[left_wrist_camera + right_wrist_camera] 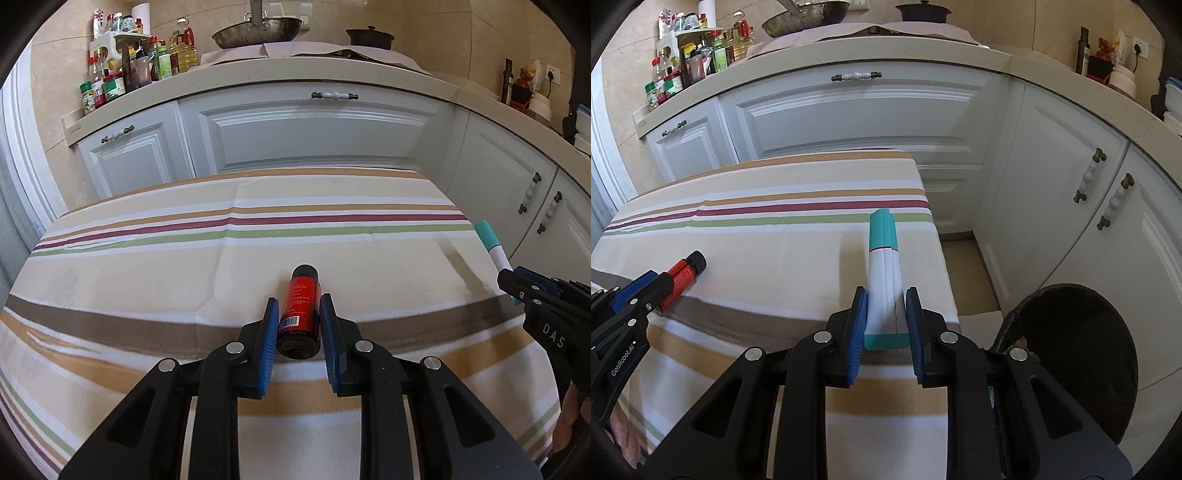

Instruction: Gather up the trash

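A small red bottle (300,309) with a black cap lies on the striped tablecloth (147,273), between the blue pads of my left gripper (298,308), which is shut on it. My right gripper (885,302) is shut on a white and teal box (884,273) that points away over the table's right part. The red bottle also shows in the right wrist view (681,277), in the left gripper (646,288). The box (491,247) and the right gripper (517,284) show at the right edge of the left wrist view.
A dark round trash bin (1082,350) stands on the floor right of the table. White cabinets (314,136) and a counter with bottles (122,70), a pan (255,31) and a pot (369,37) stand behind. The table's right edge (938,236) drops to the floor.
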A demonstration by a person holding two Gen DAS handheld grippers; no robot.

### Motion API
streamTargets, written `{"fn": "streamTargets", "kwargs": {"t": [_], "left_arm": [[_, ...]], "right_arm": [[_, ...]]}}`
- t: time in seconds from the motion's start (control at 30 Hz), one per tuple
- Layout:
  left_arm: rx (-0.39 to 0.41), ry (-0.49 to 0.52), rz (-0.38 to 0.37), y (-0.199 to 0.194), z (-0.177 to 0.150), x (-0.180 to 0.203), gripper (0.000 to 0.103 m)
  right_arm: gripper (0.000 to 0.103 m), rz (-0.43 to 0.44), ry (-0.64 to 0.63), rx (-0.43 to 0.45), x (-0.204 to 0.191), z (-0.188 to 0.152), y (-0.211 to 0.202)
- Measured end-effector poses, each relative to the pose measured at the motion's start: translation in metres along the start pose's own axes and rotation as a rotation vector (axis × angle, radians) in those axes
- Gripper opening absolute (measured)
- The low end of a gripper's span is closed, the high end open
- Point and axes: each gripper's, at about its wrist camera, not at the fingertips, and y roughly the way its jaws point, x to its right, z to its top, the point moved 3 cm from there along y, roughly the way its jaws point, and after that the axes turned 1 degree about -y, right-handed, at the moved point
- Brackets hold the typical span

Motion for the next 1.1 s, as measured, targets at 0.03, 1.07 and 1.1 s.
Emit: {"fn": "streamTargets", "kwargs": {"t": [0.03,1.07,1.1], "left_arm": [[0.003,0.002,0.0,-0.003,-0.002,0.0,0.023],[0.148,0.081,-0.074,-0.104,-0.027,0.049,0.0],[0.145,0.081,-0.079,-0.104,-0.028,0.051,0.0]], "right_arm": [[0.021,0.0,-0.001,0.002,-0.001,-0.002,-0.003],[0.021,-0.038,0.051,0.142,0.038,-0.053,-0.12],[0.021,-0.044,0.061,0.144,0.043,-0.054,-0.122]]}}
